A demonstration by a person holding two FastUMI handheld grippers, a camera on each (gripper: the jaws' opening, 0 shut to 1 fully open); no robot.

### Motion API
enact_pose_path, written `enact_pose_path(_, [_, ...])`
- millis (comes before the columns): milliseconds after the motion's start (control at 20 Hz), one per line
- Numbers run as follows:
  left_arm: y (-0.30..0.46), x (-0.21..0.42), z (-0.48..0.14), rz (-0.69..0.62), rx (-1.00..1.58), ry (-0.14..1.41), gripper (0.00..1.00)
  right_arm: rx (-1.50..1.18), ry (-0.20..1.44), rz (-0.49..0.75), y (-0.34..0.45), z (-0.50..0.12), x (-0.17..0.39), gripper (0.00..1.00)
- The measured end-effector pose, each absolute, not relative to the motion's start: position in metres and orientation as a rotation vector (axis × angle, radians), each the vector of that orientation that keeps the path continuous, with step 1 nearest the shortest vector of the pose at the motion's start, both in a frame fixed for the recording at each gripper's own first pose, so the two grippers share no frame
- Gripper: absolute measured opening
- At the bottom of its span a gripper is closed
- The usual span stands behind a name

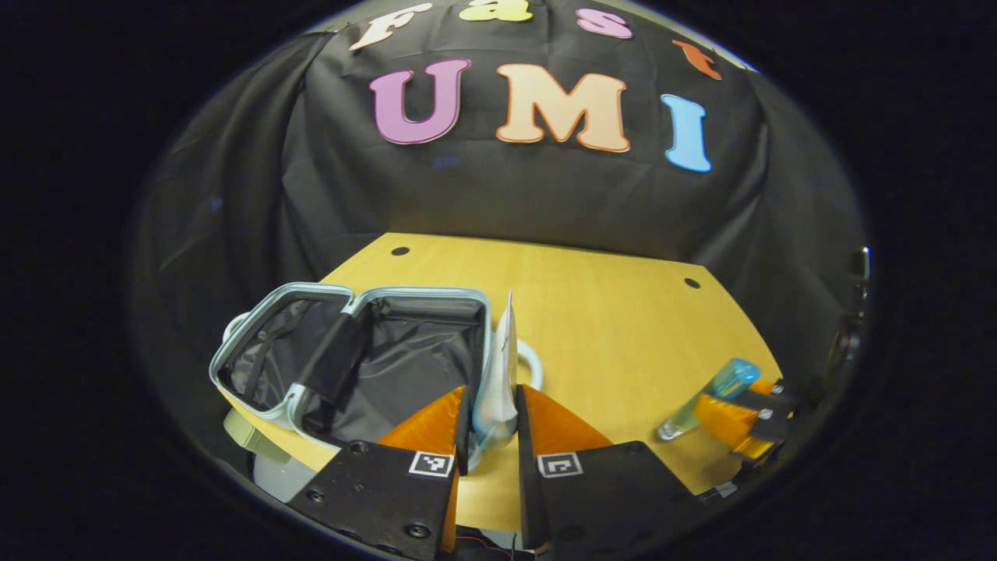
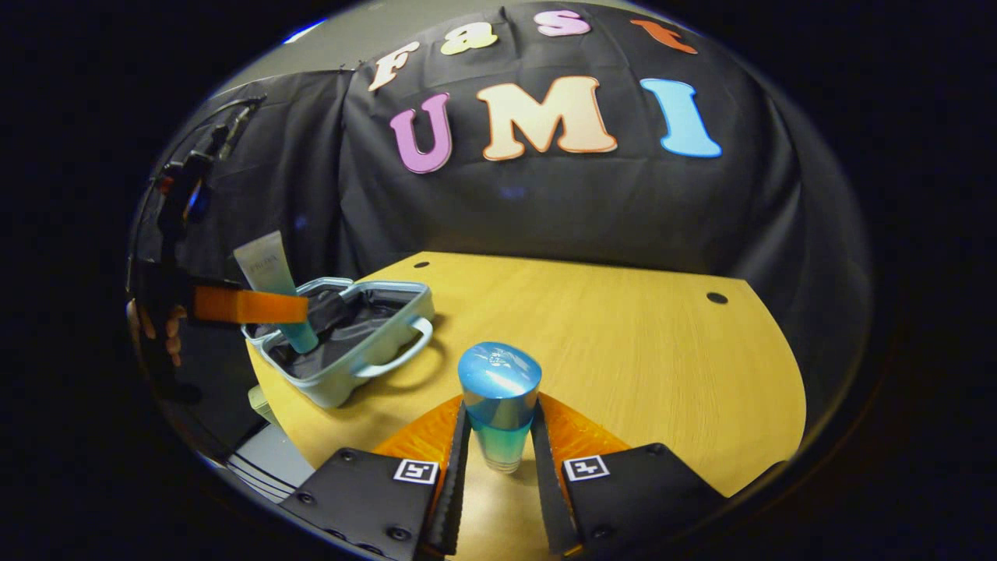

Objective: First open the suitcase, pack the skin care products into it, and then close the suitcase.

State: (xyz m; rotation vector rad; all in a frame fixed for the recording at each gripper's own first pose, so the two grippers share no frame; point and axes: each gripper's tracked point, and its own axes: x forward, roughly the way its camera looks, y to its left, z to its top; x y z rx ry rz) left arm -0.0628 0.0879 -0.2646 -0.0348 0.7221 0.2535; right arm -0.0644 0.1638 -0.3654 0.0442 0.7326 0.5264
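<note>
A small pale-blue suitcase (image 1: 350, 358) lies open on the wooden table (image 1: 607, 312), its black lining showing. In the left gripper view my left gripper (image 1: 493, 405) is shut on a pale tube (image 1: 498, 374), held edge-on just right of the suitcase. The right gripper view shows that tube (image 2: 269, 273) upright with its teal cap down over the open suitcase (image 2: 350, 343), in the left gripper (image 2: 292, 308). My right gripper (image 2: 500, 421) is shut on a clear bottle with a blue cap (image 2: 499, 389). From the left gripper view the bottle (image 1: 713, 393) leans low over the table's right side.
The suitcase sits at the table's (image 2: 623, 351) left front corner, its white handle (image 2: 405, 354) facing the table's middle. A hand (image 2: 156, 327) holds the left gripper at the far left. Black cloth closes in the back and sides.
</note>
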Motion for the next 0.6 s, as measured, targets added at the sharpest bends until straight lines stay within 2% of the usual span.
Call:
enact_pose_path(50, [0.104, -0.065, -0.271, 0.271, -0.033, 0.757, 0.27, 0.056, 0.728, 0.534, 0.174, -0.357, -0.060, 0.44])
enact_pose_path(200, [0.148, -0.072, -0.288, 0.310, 0.002, 0.875, 0.22, 0.074, 0.742, 0.561, 0.206, -0.340, -0.057, 0.44])
enact_pose_path(250, [0.159, -0.072, -0.295, 0.315, 0.011, 0.902, 0.25, 0.075, 0.744, 0.573, 0.218, -0.335, -0.055, 0.46])
enact_pose_path(400, [0.176, -0.071, -0.309, 0.301, 0.009, 0.971, 0.25, 0.103, 0.767, 0.608, 0.256, -0.326, -0.055, 0.41])
enact_pose_path(600, [0.189, -0.072, -0.340, 0.266, -0.022, 1.078, 0.25, 0.162, 0.817, 0.677, 0.311, -0.315, -0.058, 0.44])
